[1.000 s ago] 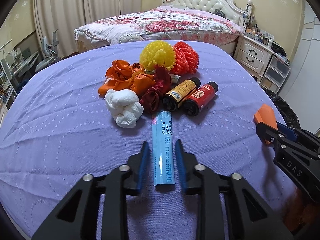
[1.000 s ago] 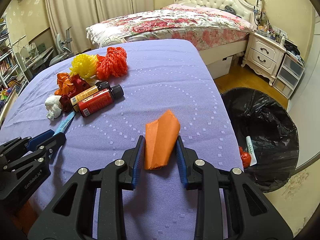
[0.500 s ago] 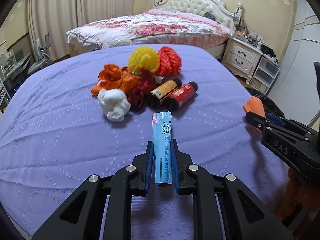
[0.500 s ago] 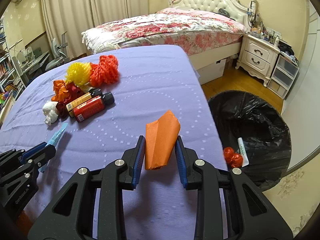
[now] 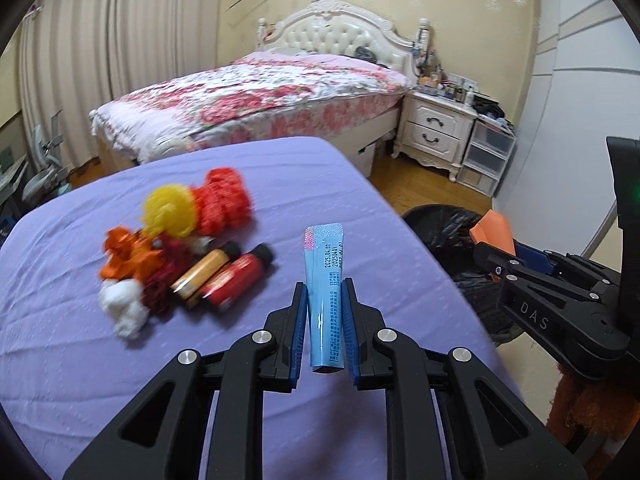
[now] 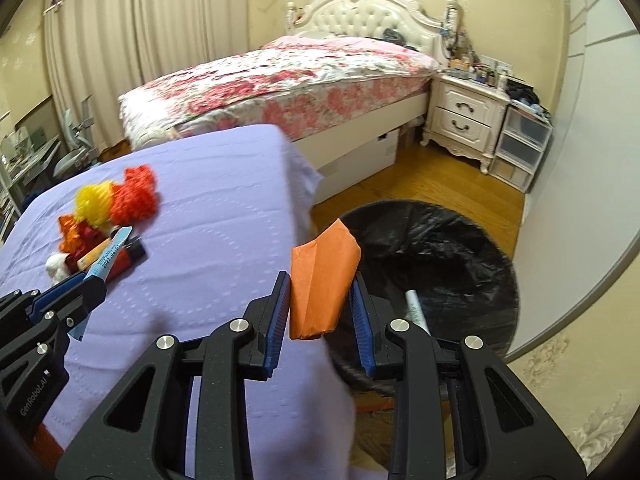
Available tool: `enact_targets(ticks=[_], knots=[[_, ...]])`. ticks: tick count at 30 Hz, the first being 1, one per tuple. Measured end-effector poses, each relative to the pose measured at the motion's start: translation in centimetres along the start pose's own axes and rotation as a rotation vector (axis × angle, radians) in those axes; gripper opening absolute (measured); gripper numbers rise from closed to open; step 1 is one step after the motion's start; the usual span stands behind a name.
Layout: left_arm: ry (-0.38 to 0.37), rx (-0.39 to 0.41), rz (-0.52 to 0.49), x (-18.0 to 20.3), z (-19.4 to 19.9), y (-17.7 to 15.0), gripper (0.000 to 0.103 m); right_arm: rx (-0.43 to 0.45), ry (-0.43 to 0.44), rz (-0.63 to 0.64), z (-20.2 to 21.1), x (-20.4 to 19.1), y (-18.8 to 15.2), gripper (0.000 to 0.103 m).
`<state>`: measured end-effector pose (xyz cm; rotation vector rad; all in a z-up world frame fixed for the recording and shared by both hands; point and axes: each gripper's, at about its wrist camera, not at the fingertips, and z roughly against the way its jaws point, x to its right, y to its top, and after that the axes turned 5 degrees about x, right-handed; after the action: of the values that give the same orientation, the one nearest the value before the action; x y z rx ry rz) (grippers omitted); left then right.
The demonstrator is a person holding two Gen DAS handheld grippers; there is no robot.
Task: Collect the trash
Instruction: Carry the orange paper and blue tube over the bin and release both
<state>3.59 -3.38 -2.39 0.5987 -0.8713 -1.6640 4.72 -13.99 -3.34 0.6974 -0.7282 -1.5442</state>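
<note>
Two handheld grippers carry trash over a purple-clothed surface (image 5: pixel 100 380) in a bedroom. The left gripper (image 5: pixel 325 320) has its jaws clenched on a light blue tube (image 5: pixel 324 300), which stands up between the blue pads with its crimped end pointing away from the camera, clear of the cloth. The right gripper (image 6: pixel 320 312) grips a folded orange paper (image 6: pixel 320 280) in its jaws, at the surface's far corner and beside the rim of a trash bin lined with a black bag (image 6: pixel 460 252) that stands on the wooden floor just off the surface's edge. Inside the bin, a pale tube (image 6: pixel 416 308) lies against the liner close behind the right gripper's jaws; the rest of the contents are hidden.

Left on the surface is a blurred heap: a yellow mesh ball (image 5: pixel 170 210) and a red mesh ball (image 5: pixel 224 200) side by side, crumpled orange wrapping (image 5: pixel 128 256), a dark red wad (image 5: pixel 160 284), a white crumpled wad (image 5: pixel 124 312), and two black-capped bottles lying together, one orange (image 5: pixel 204 276) and one red (image 5: pixel 236 276).
</note>
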Motion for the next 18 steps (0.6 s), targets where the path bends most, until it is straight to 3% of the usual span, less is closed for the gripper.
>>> enact_targets(ticks=[9,18], knots=[[-0.057,-0.009,-0.091,6.5,-4.9,2.5,0.018,0.005,-0.093,-0.085,-1.2,5.6,0.9,0.030],[-0.056,-0.032,-0.124,9.6,-8.3,3.4,0.018,0.003,-0.137,-0.128,-2.6,8.6,1.2,0.030]])
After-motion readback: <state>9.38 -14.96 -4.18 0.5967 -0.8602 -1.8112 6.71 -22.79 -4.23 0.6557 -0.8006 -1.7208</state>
